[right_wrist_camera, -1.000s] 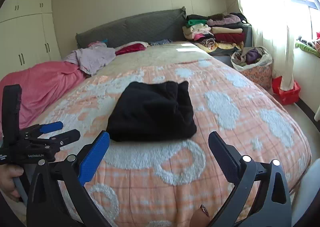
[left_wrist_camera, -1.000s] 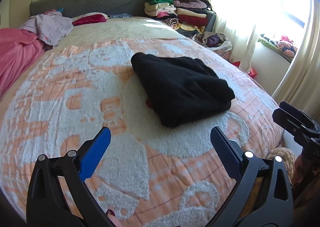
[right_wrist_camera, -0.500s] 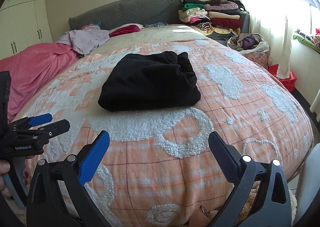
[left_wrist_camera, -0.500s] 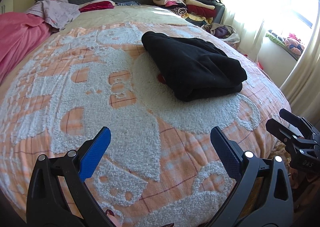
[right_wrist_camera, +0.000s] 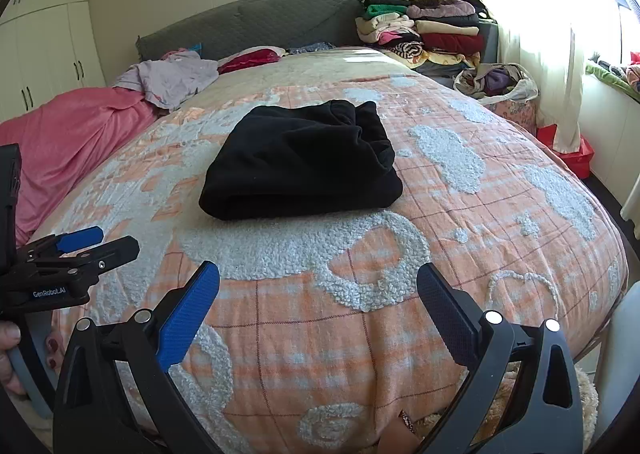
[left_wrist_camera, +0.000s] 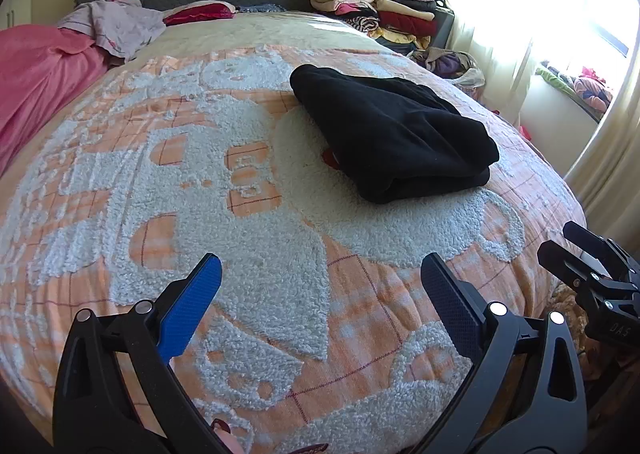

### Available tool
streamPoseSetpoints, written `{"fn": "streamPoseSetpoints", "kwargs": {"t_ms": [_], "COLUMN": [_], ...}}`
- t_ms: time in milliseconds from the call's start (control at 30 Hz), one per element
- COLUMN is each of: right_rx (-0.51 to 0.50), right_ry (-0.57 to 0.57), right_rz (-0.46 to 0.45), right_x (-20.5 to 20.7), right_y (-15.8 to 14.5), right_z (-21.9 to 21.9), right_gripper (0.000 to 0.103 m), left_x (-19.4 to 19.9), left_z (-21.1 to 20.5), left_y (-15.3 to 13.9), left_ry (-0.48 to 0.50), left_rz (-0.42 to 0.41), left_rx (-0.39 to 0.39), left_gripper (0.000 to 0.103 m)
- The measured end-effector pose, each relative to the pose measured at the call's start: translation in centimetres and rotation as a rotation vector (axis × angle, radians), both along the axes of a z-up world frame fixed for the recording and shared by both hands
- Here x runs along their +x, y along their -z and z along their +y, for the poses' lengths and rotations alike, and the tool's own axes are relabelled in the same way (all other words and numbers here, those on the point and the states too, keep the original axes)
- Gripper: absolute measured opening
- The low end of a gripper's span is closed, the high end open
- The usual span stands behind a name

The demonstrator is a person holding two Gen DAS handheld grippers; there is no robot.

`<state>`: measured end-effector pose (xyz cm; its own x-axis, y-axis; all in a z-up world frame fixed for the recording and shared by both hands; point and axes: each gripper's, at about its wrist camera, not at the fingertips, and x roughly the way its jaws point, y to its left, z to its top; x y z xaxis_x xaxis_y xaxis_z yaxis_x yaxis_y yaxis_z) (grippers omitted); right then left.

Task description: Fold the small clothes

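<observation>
— What was the room like?
— A bed (right_wrist_camera: 500, 254) under an orange-and-white blanket, grey headboard (right_wrist_camera: 256, 20), stacked clothes (right_wrist_camera: 424, 28) by the window.
— Anything change?
— Both grippers had drawn back toward the foot edge.
— And the garment?
— The folded black garment (right_wrist_camera: 300, 162) lay mid-bed, well beyond the left gripper (left_wrist_camera: 320, 286) and right gripper (right_wrist_camera: 318, 288), both spread wide, empty.

A wide bed (right_wrist_camera: 500, 238) under an orange-and-white blanket fills the room, backed by a grey padded headboard (right_wrist_camera: 256, 22). Cream wardrobes (right_wrist_camera: 44, 38) line the left wall. Sunlight pours through pale curtains (right_wrist_camera: 532, 14) on the right.
</observation>
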<state>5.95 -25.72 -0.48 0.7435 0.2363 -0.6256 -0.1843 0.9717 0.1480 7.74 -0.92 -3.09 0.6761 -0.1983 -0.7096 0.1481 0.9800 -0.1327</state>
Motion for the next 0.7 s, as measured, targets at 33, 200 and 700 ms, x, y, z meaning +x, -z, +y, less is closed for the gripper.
{"fn": "streamPoseSetpoints", "kwargs": {"t_ms": [33,200,700], "right_rx": [0.001,0.004,0.004], "right_ry": [0.002,0.003,-0.008], "right_rz": [0.000,0.004,0.008], "right_x": [-0.05,-0.09,-0.24], "right_y": [0.00,0.02,-0.01], "right_z": [0.00,-0.06,0.43], "right_gripper": [0.098,0.098,0.098], "left_x": [-0.03,-0.05,-0.13], "left_z": [0.02,0.13,0.23], "left_y": [-0.01,-0.07,-0.16], "left_ry": [-0.001,-0.010,-0.019], "left_rz": [0.000,0.002,0.003], "left_rx": [-0.001,0.004,0.009], "left_gripper": [0.093,0.093,0.093]}}
